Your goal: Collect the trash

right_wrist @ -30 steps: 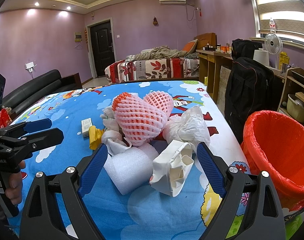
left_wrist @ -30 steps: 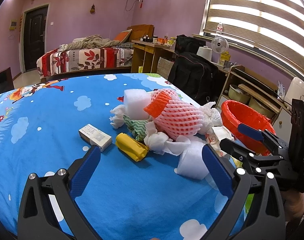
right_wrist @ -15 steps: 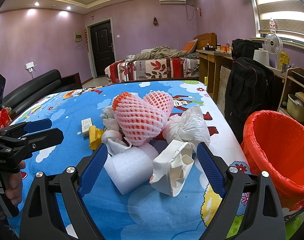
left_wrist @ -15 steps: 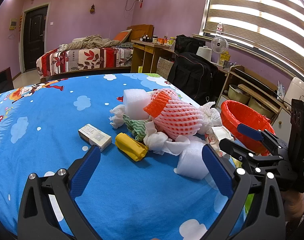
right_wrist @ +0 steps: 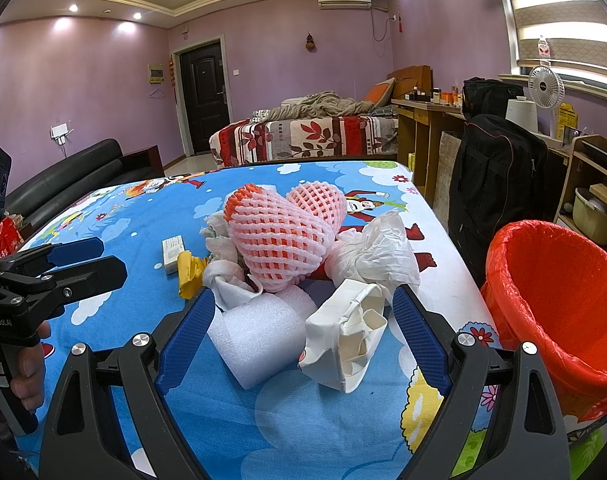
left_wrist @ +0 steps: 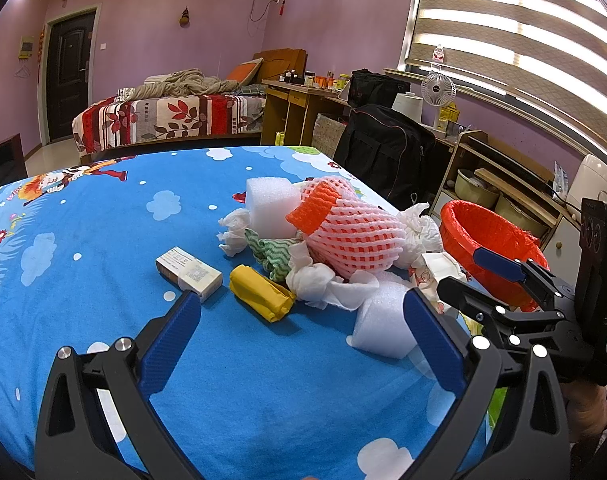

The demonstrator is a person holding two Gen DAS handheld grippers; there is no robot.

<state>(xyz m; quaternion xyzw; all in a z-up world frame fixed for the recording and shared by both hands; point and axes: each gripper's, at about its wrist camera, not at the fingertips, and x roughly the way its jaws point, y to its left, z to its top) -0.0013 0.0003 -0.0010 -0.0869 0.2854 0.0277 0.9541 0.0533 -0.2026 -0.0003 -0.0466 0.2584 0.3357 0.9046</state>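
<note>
Spreading wide at the lower edge of its own view, the left gripper (left_wrist: 299, 316) grips nothing; a small white box (left_wrist: 189, 274) and a yellow wad (left_wrist: 261, 298) lie at centre beside the trash pile. Further right, a foam roll (right_wrist: 259, 332) and a crumpled paper carton (right_wrist: 345, 340) sit between the right gripper (right_wrist: 303, 312)'s parted, empty fingers. At far right stands the red-lined bin (right_wrist: 559, 292).

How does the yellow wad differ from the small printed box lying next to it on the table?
The yellow wad is a soft, crumpled roll with rounded, uneven edges; the small printed box is a rigid white carton with flat faces and square corners. The wad is plain yellow, while the box carries printing on top. The wad lies against the trash pile; the box sits apart from it. Both lie flat on the blue tablecloth, ungripped.
</note>
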